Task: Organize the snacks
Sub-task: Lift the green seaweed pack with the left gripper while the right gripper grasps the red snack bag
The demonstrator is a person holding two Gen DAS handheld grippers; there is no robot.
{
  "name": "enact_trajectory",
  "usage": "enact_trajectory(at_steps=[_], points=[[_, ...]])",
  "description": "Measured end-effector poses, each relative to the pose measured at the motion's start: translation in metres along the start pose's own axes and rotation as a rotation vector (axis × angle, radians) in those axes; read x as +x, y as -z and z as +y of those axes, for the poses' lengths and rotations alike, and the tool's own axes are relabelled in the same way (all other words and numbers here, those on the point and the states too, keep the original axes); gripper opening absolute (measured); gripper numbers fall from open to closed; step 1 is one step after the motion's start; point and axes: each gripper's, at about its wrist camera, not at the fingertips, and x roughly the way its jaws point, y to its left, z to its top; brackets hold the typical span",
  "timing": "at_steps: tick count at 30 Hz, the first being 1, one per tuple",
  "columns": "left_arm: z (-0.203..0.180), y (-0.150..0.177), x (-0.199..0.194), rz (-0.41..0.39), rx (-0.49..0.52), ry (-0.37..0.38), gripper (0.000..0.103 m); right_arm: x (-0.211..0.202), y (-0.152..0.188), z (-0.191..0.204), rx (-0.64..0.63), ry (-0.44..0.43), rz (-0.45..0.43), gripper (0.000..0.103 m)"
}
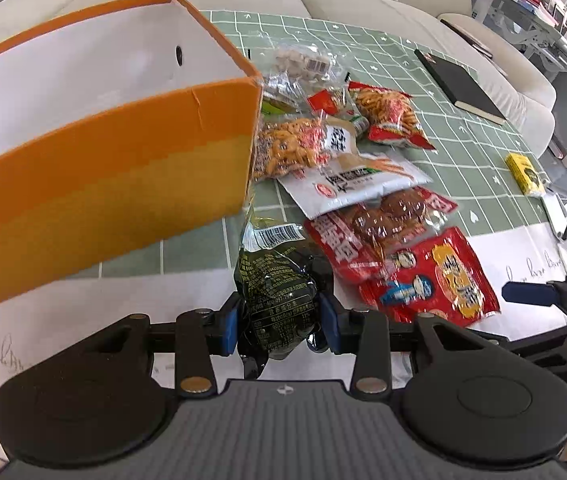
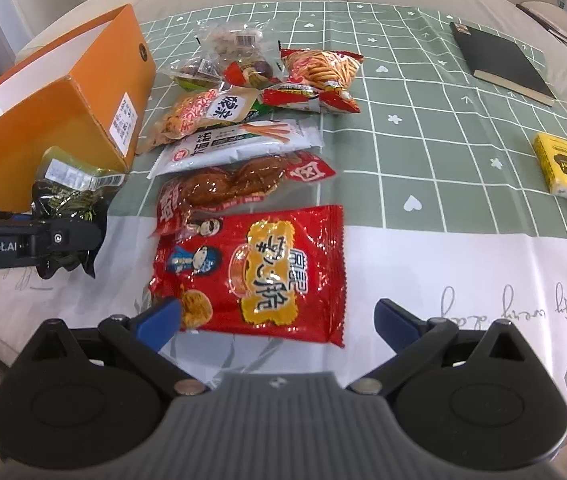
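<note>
Clamped between the blue pads of the left gripper (image 1: 279, 322): a dark green snack packet (image 1: 275, 280), barcode label at its upper end, lifted clear of the tablecloth (image 1: 463, 148) and hanging just beside the near corner of the orange box (image 1: 115, 172). Lower end of the packet hidden behind the gripper body in the left wrist view; print on it too small to read. Seen again from the right wrist — same packet (image 2: 69, 200), partly masked by the black arm of the left gripper (image 2: 59, 236), pads not visible from there.

Right gripper (image 2: 279, 312) hovering with jaws wide apart, nothing between them but the near edge of the big red crisp bag (image 2: 259, 268), not touching either fingertip as far as can be told.

Remaining snacks in a loose overlapping row beyond: a clear-and-red pack of brown braised pieces (image 2: 227, 188), a white breadstick pack (image 2: 235, 144), an orange cracker bag (image 2: 195, 112), a red bag of fried sticks (image 2: 323, 68), and clear nut packets (image 2: 227, 44) at the far end — contents there blurred, several half buried under neighbours.

Box open-topped, white inside, its floor out of sight and its left part cut off in both views. Well apart to the right: a black notebook (image 2: 499, 60) and a yellow tissue pack (image 2: 559, 164).
</note>
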Motion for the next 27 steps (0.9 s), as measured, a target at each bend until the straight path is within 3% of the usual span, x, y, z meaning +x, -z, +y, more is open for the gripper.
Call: enact_trajectory(at_steps=[3,8,15,22,27], points=[[-0.002,0.005,0.000,0.012,0.004,0.003,0.045,-0.001,0.003,0.006,-0.017,-0.019,0.003,0.099],[-0.002,0.010,-0.002,0.016,0.006,-0.001,0.045,0.002,0.005,0.022,-0.143,0.039,-0.007,0.099],[-0.003,0.014,-0.002,0.019,0.010,-0.003,0.045,0.015,0.003,0.027,-0.133,0.044,0.015,0.099],[0.002,0.015,-0.005,0.017,0.000,-0.028,0.045,0.005,0.000,0.033,-0.053,-0.120,0.057,0.098],[0.007,0.018,-0.005,0.027,-0.009,-0.030,0.045,-0.003,0.001,0.036,-0.139,-0.048,0.024,0.099]])
